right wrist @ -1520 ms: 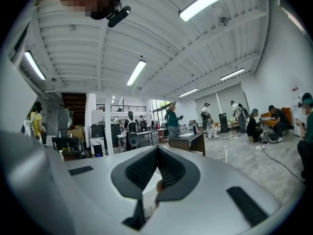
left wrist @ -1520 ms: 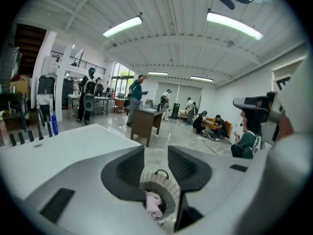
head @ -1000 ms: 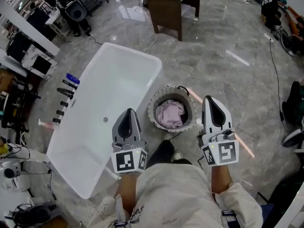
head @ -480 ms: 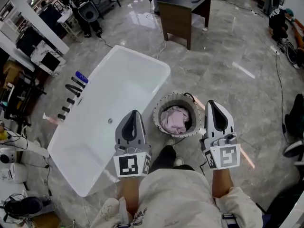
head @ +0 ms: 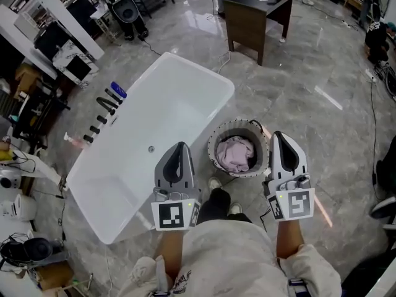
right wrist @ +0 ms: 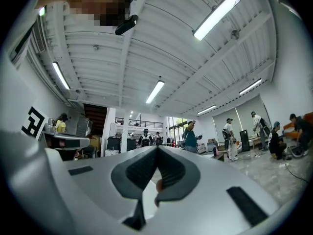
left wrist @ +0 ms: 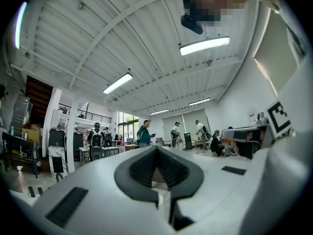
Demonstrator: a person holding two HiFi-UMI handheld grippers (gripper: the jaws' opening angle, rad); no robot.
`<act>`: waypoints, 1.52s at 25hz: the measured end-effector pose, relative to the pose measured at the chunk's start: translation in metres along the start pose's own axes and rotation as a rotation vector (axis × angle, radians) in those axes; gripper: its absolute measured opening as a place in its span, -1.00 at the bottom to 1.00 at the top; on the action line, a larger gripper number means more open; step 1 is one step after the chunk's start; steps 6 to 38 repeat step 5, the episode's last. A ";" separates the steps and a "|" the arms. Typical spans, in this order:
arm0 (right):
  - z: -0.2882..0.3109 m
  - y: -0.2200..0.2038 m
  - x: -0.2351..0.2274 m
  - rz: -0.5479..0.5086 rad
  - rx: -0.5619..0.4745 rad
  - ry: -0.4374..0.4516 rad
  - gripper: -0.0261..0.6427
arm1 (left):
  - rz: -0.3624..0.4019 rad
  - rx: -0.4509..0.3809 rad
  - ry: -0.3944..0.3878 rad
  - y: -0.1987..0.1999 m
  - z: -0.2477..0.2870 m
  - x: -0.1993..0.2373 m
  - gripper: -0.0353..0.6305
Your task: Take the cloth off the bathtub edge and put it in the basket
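Note:
In the head view a pale pink cloth [head: 236, 153] lies crumpled inside a round grey basket [head: 216, 142] on the floor beside the white bathtub [head: 154, 104]. My left gripper [head: 180, 146] hangs over the tub's near rim, left of the basket, its jaws shut and empty. My right gripper [head: 281, 136] is held just right of the basket, jaws shut, nothing in them. Both gripper views point upward at the hall ceiling; the left gripper [left wrist: 156, 148] and the right gripper [right wrist: 156, 148] show their tips meeting.
A dark wooden table [head: 255, 11] stands beyond the tub. Black faucet handles and a blue bottle [head: 117, 90] line the tub's left side. Equipment and cables crowd the left edge. My shoes [head: 214, 184] stand by the basket. Several people stand far off in the hall.
The view has shifted so the tub and basket sit slightly more to the right and lower. Both grippers keep the same pose, shut and empty; the cloth stays in the basket.

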State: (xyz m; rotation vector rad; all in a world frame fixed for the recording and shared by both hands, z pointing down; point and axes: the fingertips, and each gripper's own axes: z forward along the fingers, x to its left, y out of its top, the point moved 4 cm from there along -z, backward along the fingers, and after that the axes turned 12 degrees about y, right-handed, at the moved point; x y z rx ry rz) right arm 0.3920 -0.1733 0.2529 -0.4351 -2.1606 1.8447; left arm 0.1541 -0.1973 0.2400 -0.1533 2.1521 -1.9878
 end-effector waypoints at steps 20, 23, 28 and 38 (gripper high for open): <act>0.010 0.000 0.030 -0.012 -0.002 0.021 -0.96 | -0.003 -0.010 0.011 -0.001 -0.012 0.026 -0.88; 0.010 0.000 0.030 -0.012 -0.002 0.021 -0.96 | -0.003 -0.010 0.011 -0.001 -0.012 0.026 -0.88; 0.010 0.000 0.030 -0.012 -0.002 0.021 -0.96 | -0.003 -0.010 0.011 -0.001 -0.012 0.026 -0.88; 0.010 0.000 0.030 -0.012 -0.002 0.021 -0.96 | -0.003 -0.010 0.011 -0.001 -0.012 0.026 -0.88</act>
